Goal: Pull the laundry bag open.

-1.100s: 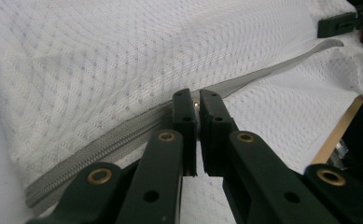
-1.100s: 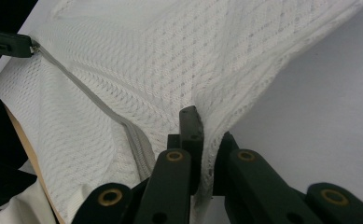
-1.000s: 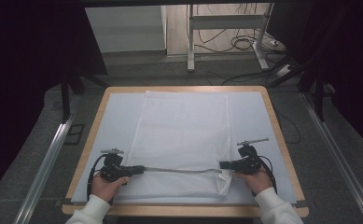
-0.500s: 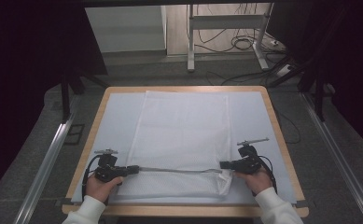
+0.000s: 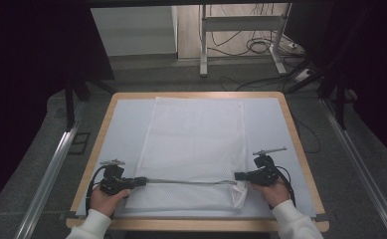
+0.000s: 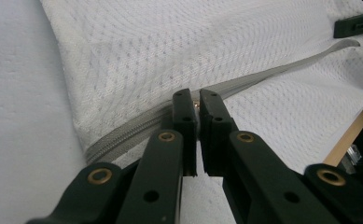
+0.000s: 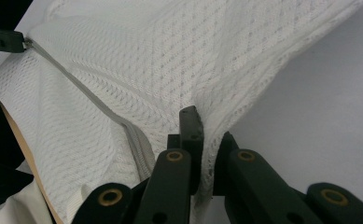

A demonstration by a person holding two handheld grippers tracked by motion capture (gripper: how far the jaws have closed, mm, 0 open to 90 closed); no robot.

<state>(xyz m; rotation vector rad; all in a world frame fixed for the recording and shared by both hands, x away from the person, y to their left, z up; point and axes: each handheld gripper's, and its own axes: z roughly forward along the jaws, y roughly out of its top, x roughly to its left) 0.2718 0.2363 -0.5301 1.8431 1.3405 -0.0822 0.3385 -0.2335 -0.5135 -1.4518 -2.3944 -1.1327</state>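
A white mesh bag [image 5: 196, 134] lies flat on the table, with a grey zipper [image 5: 191, 182] running across its near end. My left gripper [image 5: 142, 181] is at the zipper's left end, and in the left gripper view [image 6: 197, 97] it is shut on the small metal zipper pull [image 6: 198, 105]. My right gripper [image 5: 238, 176] is at the zipper's right end. There, in the right gripper view, the right gripper [image 7: 207, 129] is shut on a raised fold of the mesh bag [image 7: 244, 65] beside the zipper [image 7: 95, 105]. The zipper is pulled taut between the two grippers.
A pale mat [image 5: 126, 124] covers the wooden table [image 5: 300, 149]. The bag's far end reaches almost to the table's back edge. Beyond the table are a metal frame [image 5: 203, 45] and cables [image 5: 260, 47] on the floor; rails [image 5: 51, 169] run along both sides.
My left gripper has slid a little to the left along the zipper. The right gripper has stayed in place on the fabric.
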